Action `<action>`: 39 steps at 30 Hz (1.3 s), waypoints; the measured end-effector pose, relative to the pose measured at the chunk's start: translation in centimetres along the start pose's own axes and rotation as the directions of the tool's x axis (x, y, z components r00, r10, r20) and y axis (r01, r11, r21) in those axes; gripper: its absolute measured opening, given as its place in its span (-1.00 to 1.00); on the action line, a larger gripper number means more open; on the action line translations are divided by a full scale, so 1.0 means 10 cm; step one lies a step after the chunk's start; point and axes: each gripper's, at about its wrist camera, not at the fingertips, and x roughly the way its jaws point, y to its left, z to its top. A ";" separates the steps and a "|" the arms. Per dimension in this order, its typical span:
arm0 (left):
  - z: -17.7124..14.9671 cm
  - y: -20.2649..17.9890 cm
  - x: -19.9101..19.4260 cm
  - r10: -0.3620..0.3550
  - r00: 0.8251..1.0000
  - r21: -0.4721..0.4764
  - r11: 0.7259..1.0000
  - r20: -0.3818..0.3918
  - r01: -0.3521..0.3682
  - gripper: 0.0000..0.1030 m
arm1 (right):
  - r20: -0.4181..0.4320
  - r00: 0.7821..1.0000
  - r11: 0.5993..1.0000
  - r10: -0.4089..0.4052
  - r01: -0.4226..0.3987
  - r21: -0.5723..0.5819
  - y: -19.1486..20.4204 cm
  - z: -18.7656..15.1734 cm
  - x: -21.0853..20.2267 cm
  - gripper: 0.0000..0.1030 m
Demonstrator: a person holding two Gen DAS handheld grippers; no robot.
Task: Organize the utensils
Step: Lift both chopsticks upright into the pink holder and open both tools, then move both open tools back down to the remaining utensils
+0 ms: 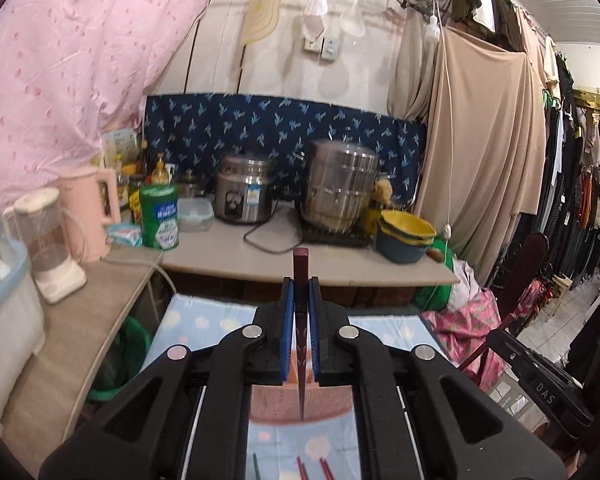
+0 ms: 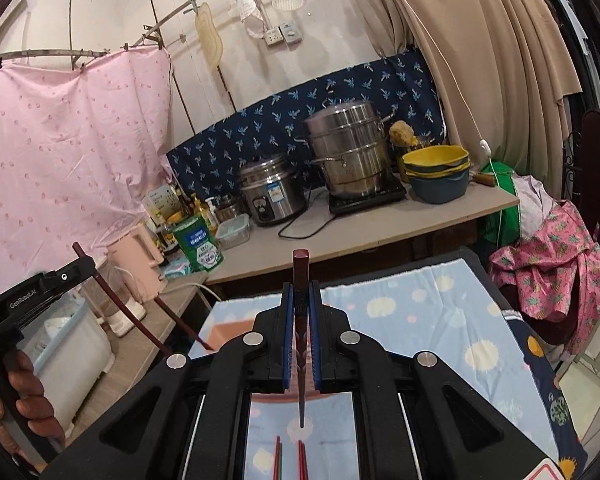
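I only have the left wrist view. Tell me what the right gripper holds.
Observer: The right gripper is shut on a dark red chopstick, thick end forward.
Operator: Now describe my left gripper from outside.
Observer: The left chopstick sticks out both sides of the left gripper, its thin end slanting down toward the pastel cloth.
Operator: Say who holds it.
Observer: A bare hand grips its handle.

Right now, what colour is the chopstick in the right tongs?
Dark maroon chopstick, clearest in the right wrist view.
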 end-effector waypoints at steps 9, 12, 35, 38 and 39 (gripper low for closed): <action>0.27 -0.06 0.48 -0.010 0.999 -0.010 1.000 0.036 0.011 -0.87 | 0.089 0.996 0.999 0.020 -0.023 0.030 0.11 0.43 0.44 -0.86; 0.14 -0.04 0.69 -0.007 1.000 -0.015 1.000 -0.010 0.007 -0.86 | 0.053 0.999 1.000 0.007 -0.008 0.025 0.11 0.36 0.68 -0.86; -0.36 0.11 0.71 0.029 0.995 -0.035 0.999 -0.097 -0.032 -0.15 | -0.079 0.996 0.999 -0.037 0.037 0.006 0.02 -0.28 0.79 -0.40; -0.45 0.11 0.56 0.036 0.993 -0.029 0.999 -0.111 -0.040 -0.05 | -0.086 0.996 1.000 -0.024 0.024 0.002 0.02 -0.34 0.60 -0.36; -0.50 0.12 0.50 0.037 0.992 -0.024 0.999 -0.122 -0.040 -0.04 | -0.094 0.995 1.000 -0.021 0.021 -0.002 0.02 -0.39 0.53 -0.35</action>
